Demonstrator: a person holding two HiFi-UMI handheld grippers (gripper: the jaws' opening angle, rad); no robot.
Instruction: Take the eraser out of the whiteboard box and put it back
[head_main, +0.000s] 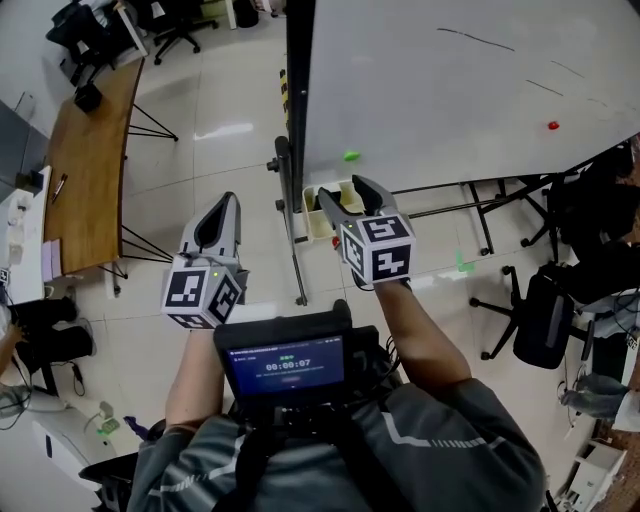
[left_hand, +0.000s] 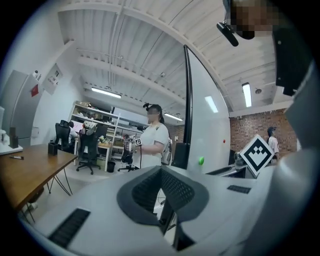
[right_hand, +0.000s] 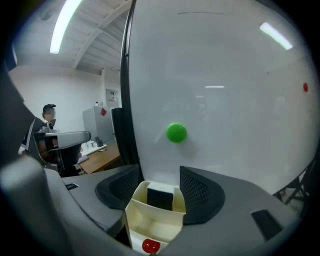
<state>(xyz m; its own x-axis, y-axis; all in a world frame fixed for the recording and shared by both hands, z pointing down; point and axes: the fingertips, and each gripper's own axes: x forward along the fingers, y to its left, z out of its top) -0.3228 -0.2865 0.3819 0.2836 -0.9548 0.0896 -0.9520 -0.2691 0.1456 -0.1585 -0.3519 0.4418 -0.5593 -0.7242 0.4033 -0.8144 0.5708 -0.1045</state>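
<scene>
Both your tongs are empty, left gripper (left_hand: 161, 187) shut, right gripper (right_hand: 159, 181) wide; pinch the eraser (right_hand: 160, 197), likely light and firm, by its side edges.

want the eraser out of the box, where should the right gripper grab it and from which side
Probably its exposed top end, coming down from above: the eraser stands in the box compartment nearest the whiteboard, walls hiding its lower part. The open right gripper can pinch its sides.
</scene>
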